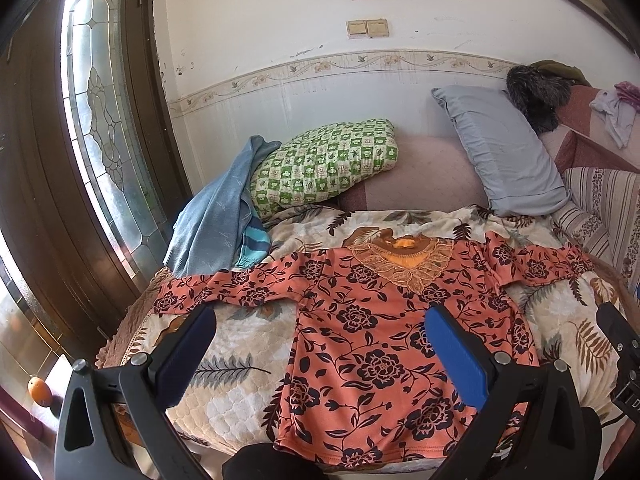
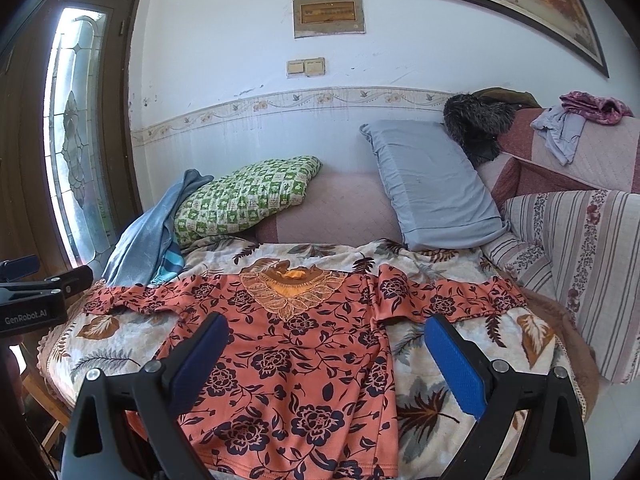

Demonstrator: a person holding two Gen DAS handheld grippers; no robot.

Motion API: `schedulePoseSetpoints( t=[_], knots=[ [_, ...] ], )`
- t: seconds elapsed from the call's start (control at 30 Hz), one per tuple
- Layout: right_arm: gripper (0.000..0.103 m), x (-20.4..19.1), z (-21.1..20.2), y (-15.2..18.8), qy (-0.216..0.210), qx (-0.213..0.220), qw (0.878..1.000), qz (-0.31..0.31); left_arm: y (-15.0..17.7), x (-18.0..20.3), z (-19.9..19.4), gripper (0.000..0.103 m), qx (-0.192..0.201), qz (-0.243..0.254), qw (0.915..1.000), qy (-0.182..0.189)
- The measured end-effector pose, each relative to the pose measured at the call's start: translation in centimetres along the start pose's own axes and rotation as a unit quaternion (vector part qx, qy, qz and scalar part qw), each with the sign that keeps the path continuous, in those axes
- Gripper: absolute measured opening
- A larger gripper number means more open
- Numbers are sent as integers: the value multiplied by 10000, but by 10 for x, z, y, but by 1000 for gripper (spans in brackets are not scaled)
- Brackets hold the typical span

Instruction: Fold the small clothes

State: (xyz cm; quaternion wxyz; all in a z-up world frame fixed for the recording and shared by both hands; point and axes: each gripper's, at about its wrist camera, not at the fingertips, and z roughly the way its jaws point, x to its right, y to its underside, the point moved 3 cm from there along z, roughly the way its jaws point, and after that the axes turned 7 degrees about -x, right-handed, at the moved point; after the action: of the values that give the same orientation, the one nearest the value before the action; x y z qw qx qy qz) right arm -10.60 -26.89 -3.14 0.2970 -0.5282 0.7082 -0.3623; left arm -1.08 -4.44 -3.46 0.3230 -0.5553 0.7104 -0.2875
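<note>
Orange floral blouse (image 1: 380,344) laid face-up and flat on the leaf-print quilt (image 1: 240,340) that covers the bed, hem at the near edge, embroidered neckline (image 1: 404,264) toward the far edge, both sleeves spread outward toward the left and right edges. This spread layout exposes sleeves and side seams, so it is judged the starting position for a first fold; no fold is yet visible.

Left tongs (image 1: 320,344) hang above the garment's left half, jaws wide apart, holding nothing; one finger shows over bare quilt, the other over the cloth. Right tongs (image 2: 326,352) hang above the right half, likewise wide apart and empty. Each pair sits nearest its own sleeve, probably so that the two sides can be taken symmetrically.

A green checked pillow (image 1: 324,168), a grey pillow (image 1: 500,152) and a blue cloth (image 1: 216,216) lie along the far edge, apart from the blouse body; the blue cloth comes close to the left sleeve (image 1: 224,286).
</note>
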Motion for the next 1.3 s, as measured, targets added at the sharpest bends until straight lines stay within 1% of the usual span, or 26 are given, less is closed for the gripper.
schedulePoseSetpoints(
  t=[0.3, 0.43, 0.53, 0.6, 0.67, 0.73, 0.8, 0.87, 0.9, 0.93, 1.0, 1.03, 1.07, 1.1, 1.13, 1.17, 1.2, 1.27, 1.3],
  knots=[
    [100, 1, 0, -2, 18, 8, 10000, 3, -1, -1, 2, 103, -40, -41, 10000, -5],
    [100, -2, 11, -3, 49, -55, 9999, -81, -3, -6, 15, 103, -119, -98, 9999, -22],
    [100, -1, 28, -6, -7, -184, 9998, -56, -5, -7, 31, 103, -197, -82, 9998, -30],
    [100, 5, 43, -9, -109, -325, 9994, 28, -9, -8, 52, 103, -281, -96, 9996, 9],
    [100, 21, 66, -12, -108, -434, 9988, 191, -14, -5, 77, 103, -424, -154, 9989, 101],
    [100, 51, 95, -17, -5, -611, 9968, 510, -21, -1, 110, 103, -546, -271, 9973, 420],
    [100, 95, 129, -19, 1, -887, 9891, 1177, -25, 6, 153, 103, -825, -465, 9933, 655],
    [100, 149, 162, -16, -2, -1015, 9725, 2098, -24, 17, 199, 103, -1218, -646, 9866, 870],
    [100, 177, 180, -12, -16, -1058, 9601, 2588, -22, 22, 224, 103, -1478, -733, 9817, 954],
    [100, 204, 197, -5, -57, -1101, 9450, 3079, -19, 27, 245, 103, -1676, -806, 9772, 1022],
    [100, 254, 230, 12, -195, -1167, 9073, 4034, -16, 36, 280, 103, -1840, -931, 9726, 1070],
    [99, 275, 245, 22, -283, -1159, 8877, 4446, -16, 39, 290, 103, -1840, -961, 9725, 1055],
    [96, 294, 258, 31, -320, -1131, 8691, 4806, -18, 43, 300, 103, -1806, -954, 9735, 1032],
    [90, 310, 271, 39, -334, -1098, 8520, 5108, -20, 47, 308, 103, -1736, -914, 9754, 1008],
    [87, 324, 284, 45, -375, -1061, 8375, 5348, -23, 50, 315, 103, -1650, -867, 9776, 973],
    [84, 337, 296, 51, -412, -1014, 8257, 5534, -25, 53, 320, 103, -1560, -825, 9800, 923],
    [82, 347, 307, 55, -417, -979, 8164, 5676, -25, 54, 325, 103, -1460, -784, 9823, 870],
    [72, 365, 328, 61, -410, -923, 7992, 5925, -23, 53, 333, 103, -1328, -685, 9852, 843],
    [70, 373, 338, 65, -409, -914, 7897, 6052, -21, 52, 338, 103, -1304, -616, 9861, 820]
  ],
)
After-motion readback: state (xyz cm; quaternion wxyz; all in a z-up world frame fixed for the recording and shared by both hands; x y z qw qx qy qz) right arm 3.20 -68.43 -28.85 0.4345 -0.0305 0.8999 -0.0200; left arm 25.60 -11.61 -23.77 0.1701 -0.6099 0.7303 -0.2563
